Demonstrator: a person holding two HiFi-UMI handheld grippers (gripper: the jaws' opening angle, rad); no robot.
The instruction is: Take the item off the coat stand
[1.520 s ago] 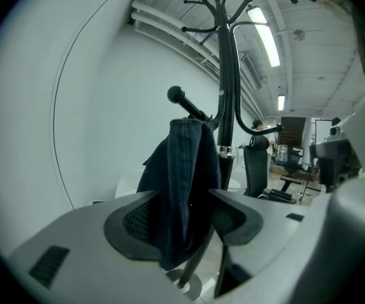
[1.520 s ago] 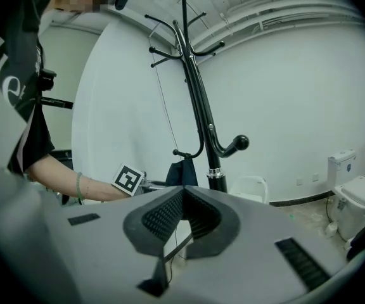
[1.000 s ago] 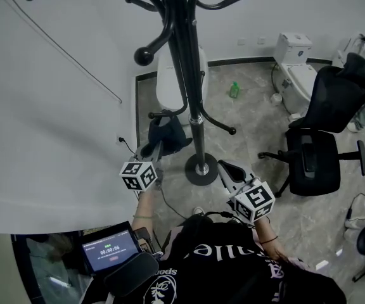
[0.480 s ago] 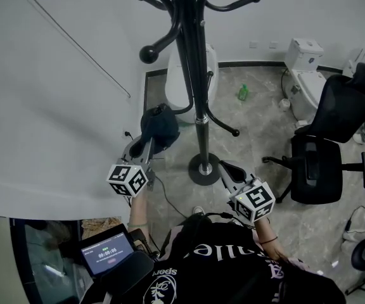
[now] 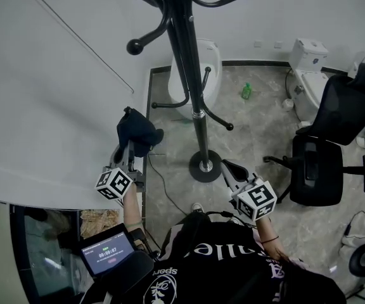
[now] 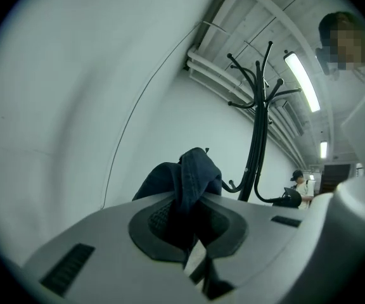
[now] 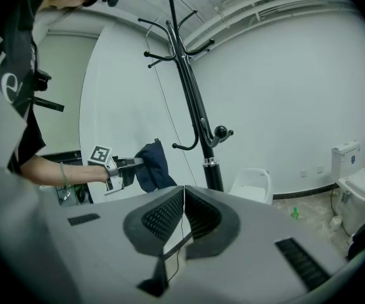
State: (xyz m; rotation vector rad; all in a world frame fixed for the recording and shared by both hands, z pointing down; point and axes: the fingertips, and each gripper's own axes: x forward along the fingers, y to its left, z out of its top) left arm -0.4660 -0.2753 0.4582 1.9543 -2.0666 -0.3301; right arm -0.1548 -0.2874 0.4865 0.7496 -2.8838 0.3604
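A dark blue cloth item (image 5: 136, 132), like a cap, hangs free of the black coat stand (image 5: 195, 116), well to its left near the white wall. My left gripper (image 5: 127, 149) is shut on the dark blue item (image 6: 185, 185), whose cloth is bunched between its jaws. The right gripper view shows the dark blue item (image 7: 149, 165) held out to the left of the coat stand (image 7: 192, 94). My right gripper (image 5: 229, 170) sits low beside the stand's round base, jaws shut with nothing between them.
A white urinal (image 5: 203, 62) stands behind the stand, a toilet (image 5: 309, 75) at the back right. A black office chair (image 5: 325, 144) is on the right. A green bottle (image 5: 247, 92) lies on the floor. A tablet (image 5: 108, 252) sits by the person's left side.
My left gripper has carried the dark blue item away from the stand's lower hook, leftward toward the wall. The right gripper has stayed put.
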